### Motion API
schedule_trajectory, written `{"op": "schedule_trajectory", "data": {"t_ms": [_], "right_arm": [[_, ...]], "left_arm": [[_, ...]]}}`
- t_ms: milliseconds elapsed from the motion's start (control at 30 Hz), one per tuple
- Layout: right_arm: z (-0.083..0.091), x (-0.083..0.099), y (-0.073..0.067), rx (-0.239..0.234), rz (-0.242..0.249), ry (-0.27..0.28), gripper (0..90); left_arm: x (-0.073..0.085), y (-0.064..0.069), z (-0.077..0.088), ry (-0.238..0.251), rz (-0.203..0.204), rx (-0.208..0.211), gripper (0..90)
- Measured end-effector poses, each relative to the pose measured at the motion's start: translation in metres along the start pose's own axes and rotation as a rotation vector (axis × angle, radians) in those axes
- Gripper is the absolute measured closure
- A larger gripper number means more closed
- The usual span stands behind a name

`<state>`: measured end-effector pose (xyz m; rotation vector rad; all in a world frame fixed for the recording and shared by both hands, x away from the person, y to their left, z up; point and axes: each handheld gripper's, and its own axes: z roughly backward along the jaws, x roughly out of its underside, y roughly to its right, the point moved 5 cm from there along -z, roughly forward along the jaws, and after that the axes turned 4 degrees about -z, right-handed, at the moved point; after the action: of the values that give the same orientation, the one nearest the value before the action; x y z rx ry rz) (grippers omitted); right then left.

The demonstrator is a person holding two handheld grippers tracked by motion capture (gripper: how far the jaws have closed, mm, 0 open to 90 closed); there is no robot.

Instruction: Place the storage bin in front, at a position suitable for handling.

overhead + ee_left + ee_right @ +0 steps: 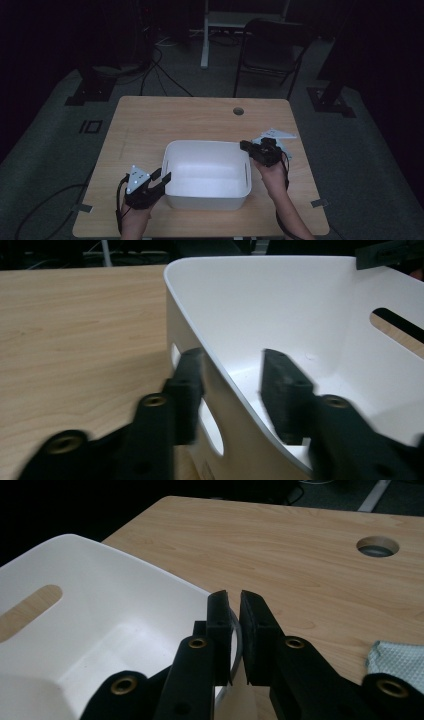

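- While the room beyond the lit area sinks into near-black, a folding chair (272, 47), a white stand leg (205, 37) and floor cables (160, 75) can be made out behind the surface (150, 120).
- White plastic tub (207, 172) sits on the near half of the wooden surface, between the two hands; its near wall is partly washed out by glare.
- Left hand-held gripper (161, 179) straddles the tub's left rim, one jaw outside, one inside; the left gripper view is blurred, and a gap shows beside the inner jaw, so it is released, not pinching.
- Right hand-held gripper (246, 146) is clenched on the tub's far right corner rim, the jaws pressed against the thin wall.
- Pale blue cloth (397, 662) lies cut off at the frame edge.
- Round cable hole (238, 111) marks the surface's far side.
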<state>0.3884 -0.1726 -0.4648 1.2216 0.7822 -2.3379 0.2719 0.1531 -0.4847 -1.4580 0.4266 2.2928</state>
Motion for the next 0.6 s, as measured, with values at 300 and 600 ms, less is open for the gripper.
{"op": "schedule_trajectory", "data": {"t_ms": [300,600], "right_arm": [[0.016,0.011,-0.006,0.026,-0.023,0.0,67.7],[0.014,0.015,-0.008,0.058,-0.021,-0.015,73.2]], "left_arm": [[-0.015,-0.02,-0.015,0.014,0.033,0.038,46.8],[-0.021,-0.022,-0.023,0.002,0.007,0.023,68.6]]}}
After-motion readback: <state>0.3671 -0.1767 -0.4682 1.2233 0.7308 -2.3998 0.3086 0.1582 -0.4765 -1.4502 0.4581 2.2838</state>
